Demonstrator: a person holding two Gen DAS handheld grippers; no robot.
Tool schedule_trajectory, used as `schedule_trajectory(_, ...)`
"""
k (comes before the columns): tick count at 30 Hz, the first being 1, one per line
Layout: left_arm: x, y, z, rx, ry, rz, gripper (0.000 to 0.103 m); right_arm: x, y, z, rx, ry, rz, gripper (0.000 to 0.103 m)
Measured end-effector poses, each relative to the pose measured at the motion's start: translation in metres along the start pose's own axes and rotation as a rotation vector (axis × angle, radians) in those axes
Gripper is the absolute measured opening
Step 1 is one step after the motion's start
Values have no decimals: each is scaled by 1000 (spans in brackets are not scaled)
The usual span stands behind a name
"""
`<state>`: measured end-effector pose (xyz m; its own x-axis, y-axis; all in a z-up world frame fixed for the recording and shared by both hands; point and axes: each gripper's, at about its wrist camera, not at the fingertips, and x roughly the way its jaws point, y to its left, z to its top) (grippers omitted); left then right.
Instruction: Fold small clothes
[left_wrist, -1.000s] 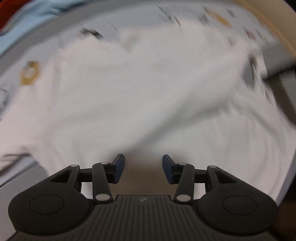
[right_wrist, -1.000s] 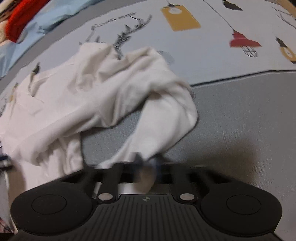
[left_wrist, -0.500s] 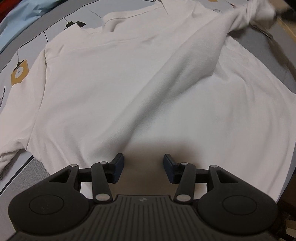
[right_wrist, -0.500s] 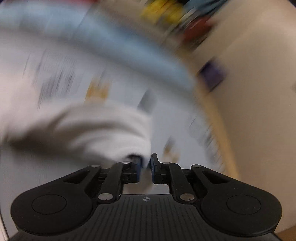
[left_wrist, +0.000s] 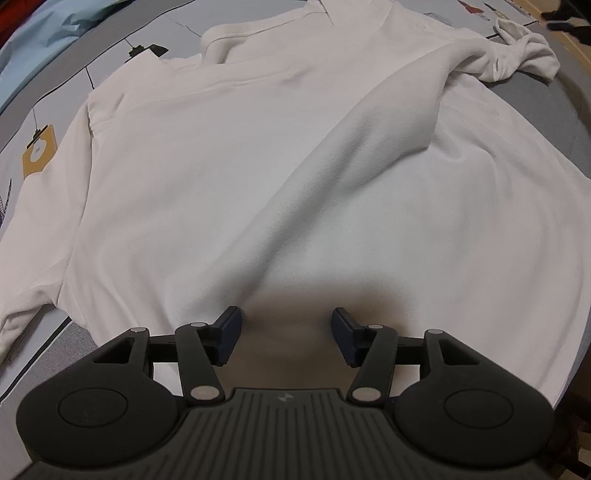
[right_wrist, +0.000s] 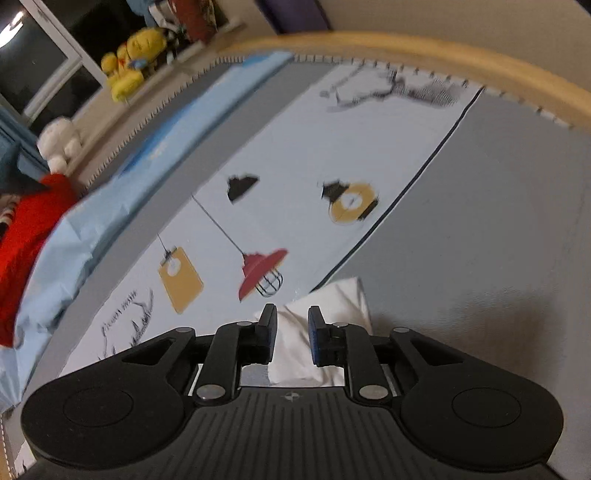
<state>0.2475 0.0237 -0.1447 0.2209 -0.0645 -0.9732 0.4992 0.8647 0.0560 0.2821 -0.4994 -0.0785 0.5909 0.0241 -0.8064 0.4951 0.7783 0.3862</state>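
Observation:
A white long-sleeved top (left_wrist: 258, 166) lies spread on the printed bed cover, collar at the far side. One sleeve (left_wrist: 369, 147) runs diagonally across its body, with the cuff (left_wrist: 524, 51) bunched at the far right. My left gripper (left_wrist: 286, 325) is open and empty, hovering over the near hem. In the right wrist view my right gripper (right_wrist: 291, 325) is open, and the white cuff (right_wrist: 332, 302) lies on the cover just beyond and below its fingers, released.
The bed cover (right_wrist: 295, 155) has lamp and tag prints, with a grey band (right_wrist: 498, 240) on the right. A wooden bed edge (right_wrist: 443, 55) curves behind it. A light blue sheet (right_wrist: 92, 221) and a red cloth (right_wrist: 26, 240) lie at the left, plush toys beyond.
My right gripper carried the sleeve end out to the far right, opened and let it go. The sleeve now lies on the cover. My left gripper stayed open over the hem.

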Motion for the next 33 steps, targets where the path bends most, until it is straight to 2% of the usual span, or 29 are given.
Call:
schedule_trajectory(2, 0, 0, -1, -3, -2, -2, 62, 23, 11, -6, -52, 47, -32, 21)
schedule_trajectory(4, -1, 1, -3, -9, -5, -6, 63, 34, 17, -7, -127, 88, -33, 29)
schedule_trajectory(7, -1, 2, -3, -11, -6, -9, 63, 42, 41, -16, -352, 85, -122, 39)
schedule_trajectory(9, -1, 2, -3, -10, -5, -9, 63, 66, 50, -14, -478, 99, -188, 39)
schedule_trajectory(10, -1, 2, -3, -10, -5, -10, 64, 75, 56, -17, -535, 118, -221, 37)
schedule_trajectory(11, -1, 2, -3, -10, -5, -9, 64, 82, 60, -19, -579, 140, -242, 30)
schedule_trajectory(12, -1, 3, -3, -11, -4, -10, 65, 90, 65, -22, -625, 156, -260, 8)
schedule_trajectory(14, 0, 3, -3, -11, -3, -12, 65, 94, 69, -20, -636, 143, -269, 8)
schedule_trajectory(15, 0, 4, -3, -11, -3, -14, 65, 90, 71, -13, -605, 115, -257, 7)
schedule_trajectory(17, 0, 5, -3, -12, -3, -17, 66, 66, 71, 12, -453, -9, -155, 7)
schedule_trajectory(19, 0, 6, -3, -12, -3, -20, 67, 22, 57, 41, -215, -244, -5, 7)
schedule_trajectory(21, 0, 6, -3, -12, -3, -22, 67, -11, 34, 53, -38, -424, 66, 7)
schedule_trajectory(22, 0, 6, -3, -11, -3, -21, 67, -19, 16, 56, 65, -484, 82, 7)
schedule_trajectory(24, 0, 5, -3, -10, -1, -18, 68, -12, -15, 56, 212, -476, 52, 7)
schedule_trajectory(27, 0, 4, -2, -12, 2, -14, 68, 37, -64, 41, 375, -284, -39, 11)
schedule_trajectory(29, 1, 4, -2, -15, 2, -12, 69, 65, -89, 28, 440, -171, -91, 11)
schedule_trajectory(30, 1, 3, -2, -16, 2, -10, 70, 72, -99, 23, 471, -139, -100, 6)
schedule_trajectory(32, 1, 3, -1, -18, 3, -9, 71, 75, -111, 21, 504, -150, -70, 4)
schedule_trajectory(33, 1, 3, -2, -17, 3, -9, 72, 74, -112, 25, 501, -154, -67, 8)
